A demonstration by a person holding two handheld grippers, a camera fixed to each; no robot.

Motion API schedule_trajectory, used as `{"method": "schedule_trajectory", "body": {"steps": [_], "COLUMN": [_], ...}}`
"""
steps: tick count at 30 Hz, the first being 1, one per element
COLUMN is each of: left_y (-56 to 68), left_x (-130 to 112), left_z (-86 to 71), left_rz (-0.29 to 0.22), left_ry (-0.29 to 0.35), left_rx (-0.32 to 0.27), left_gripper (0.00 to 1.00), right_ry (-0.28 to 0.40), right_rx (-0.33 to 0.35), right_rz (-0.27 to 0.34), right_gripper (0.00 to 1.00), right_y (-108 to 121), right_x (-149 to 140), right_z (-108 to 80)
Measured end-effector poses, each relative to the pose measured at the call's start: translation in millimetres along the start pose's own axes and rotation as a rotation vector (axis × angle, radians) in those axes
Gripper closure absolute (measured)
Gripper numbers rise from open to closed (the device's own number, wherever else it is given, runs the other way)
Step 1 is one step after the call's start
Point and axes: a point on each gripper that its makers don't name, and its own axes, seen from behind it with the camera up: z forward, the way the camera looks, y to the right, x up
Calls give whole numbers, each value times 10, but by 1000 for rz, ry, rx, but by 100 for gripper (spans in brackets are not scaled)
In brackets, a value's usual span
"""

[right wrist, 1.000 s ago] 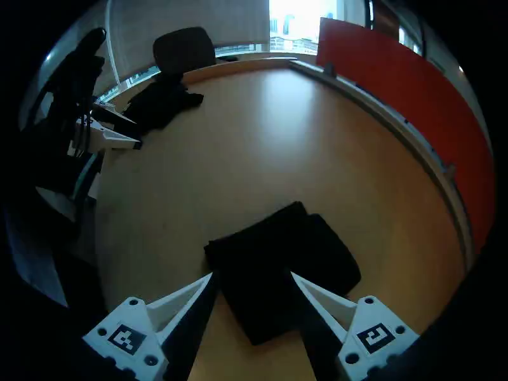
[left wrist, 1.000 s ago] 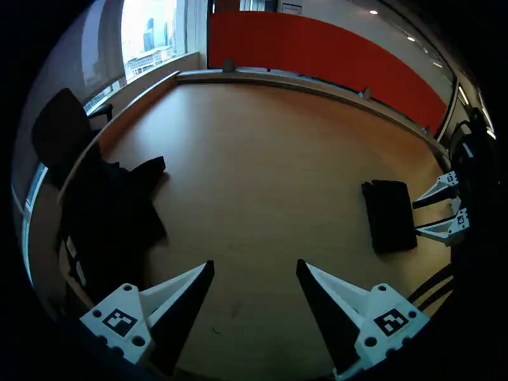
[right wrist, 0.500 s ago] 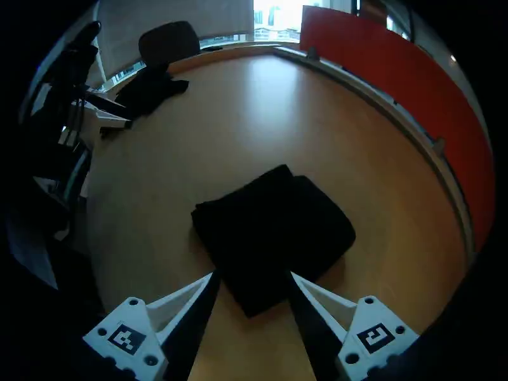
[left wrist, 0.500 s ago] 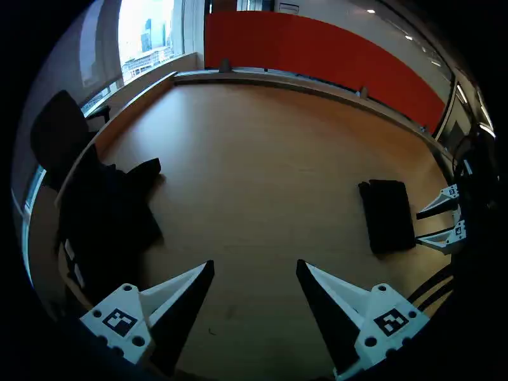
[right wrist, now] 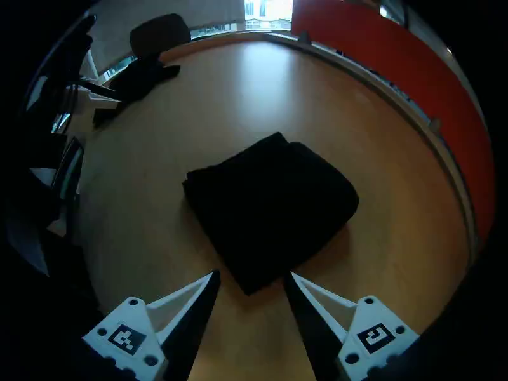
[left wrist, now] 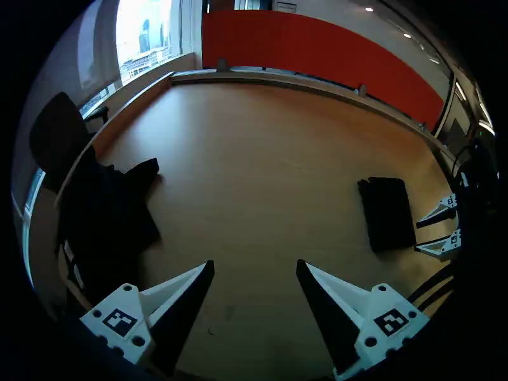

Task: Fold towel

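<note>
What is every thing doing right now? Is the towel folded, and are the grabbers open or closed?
Towel, folded into a thick pad, lying flat on the table.
Right gripper, open, fingers either side of the towel's near corner, not pinching it.
Left gripper, open, empty, over bare table.
Dark cloth, crumpled in a heap at the table's edge.
Chair, standing beside the table.
</note>
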Motion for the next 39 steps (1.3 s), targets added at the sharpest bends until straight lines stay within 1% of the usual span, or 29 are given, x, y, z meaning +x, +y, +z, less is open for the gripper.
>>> {"method": "schedule_trajectory", "body": {"steps": [5, 7, 9, 14, 19, 21, 23, 27, 33, 37, 39], "left_y": [5, 6, 7, 10, 6, 5, 5, 6, 3, 3, 5], "left_x": [-5, -6, -7, -18, -23, -24, -26, -24, -22, -25, -28], "left_z": [1, 1, 2, 3, 3, 2, 1, -4, -7, -9, -9], "left_rz": [2, 2, 2, 1, 0, 0, 0, 0, 1, 2, 2], "left_ry": [-1, -1, -1, -1, -2, -2, -2, -2, -2, -1, -2], "left_rx": [-2, -3, -3, -3, -3, -3, -3, -2, -1, -2, -2], "left_gripper": [4, 4, 4, 4, 4, 4, 4, 4, 4, 4, 4], "right_ry": [-17, -22, -27, -32, -34, -36, -37, -35, -31, -29, -28], "right_rx": [-4, -3, -1, 2, 5, 1, -2, -1, -3, -5, -9], "right_rz": [12, 15, 18, 27, 39, 45, 50, 58, 68, 71, 71], "right_gripper": [25, 28, 34, 52, 57, 63, 66, 68, 79, 90, 94], "right_y": [4, 4, 2, -9, -23, -18, -8, -8, -2, -5, -1], "right_x": [-90, -111, -129, -158, -182, -195, -203, -212, -221, -222, -221], "right_z": [19, 25, 33, 60, 73, 79, 88, 109, 138, 122, 110]}}
